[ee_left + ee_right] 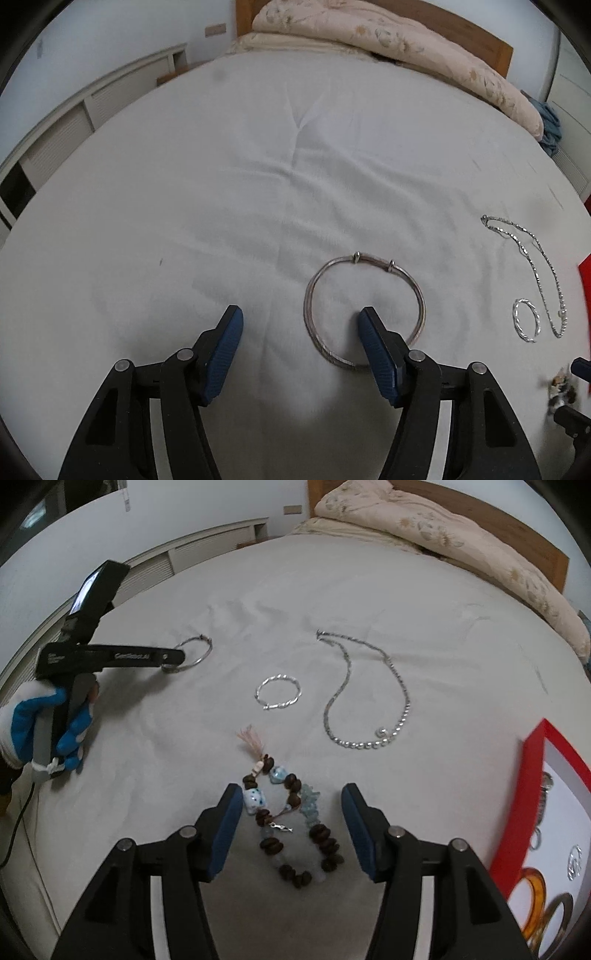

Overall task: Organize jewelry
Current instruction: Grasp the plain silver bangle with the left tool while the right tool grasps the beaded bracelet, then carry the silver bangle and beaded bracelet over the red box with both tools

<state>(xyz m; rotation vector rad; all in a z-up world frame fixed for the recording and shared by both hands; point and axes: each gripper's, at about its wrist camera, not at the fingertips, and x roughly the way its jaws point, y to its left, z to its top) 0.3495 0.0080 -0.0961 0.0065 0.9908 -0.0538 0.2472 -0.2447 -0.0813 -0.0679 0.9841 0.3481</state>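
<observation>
Jewelry lies spread on a white bed sheet (258, 166). Left claw (301, 325): jaws set wide, holding nothing. Its right finger (376, 354) sits inside the loop of a silver bangle (364, 310), overlapping the near arc of the ring; its left finger stands outside the loop, on bare sheet. The bangle lies flat, with two small clasps on its far arc. In the right wrist view, the same claw reaches in from the left, held in a blue-and-white gloved hand (44, 727).

Right claw (291, 819): jaws set wide, holding nothing. A beaded bracelet (291, 834) of dark brown, pale blue and white beads lies on the sheet between the two fingers, with a pink tassel at its far end. The left finger is just beside a white-and-blue bead; contact cannot be confirmed.

Farther out lie a small twisted silver ring (277, 693) and, to its right, a silver chain necklace (369, 694) laid in an open loop. The two are apart.

A red-rimmed box (532, 797) sits at the right edge, with several pieces inside, among them amber-coloured bangles.

A folded quilt (388, 40) lies against the wooden headboard at the far end of the bed.
</observation>
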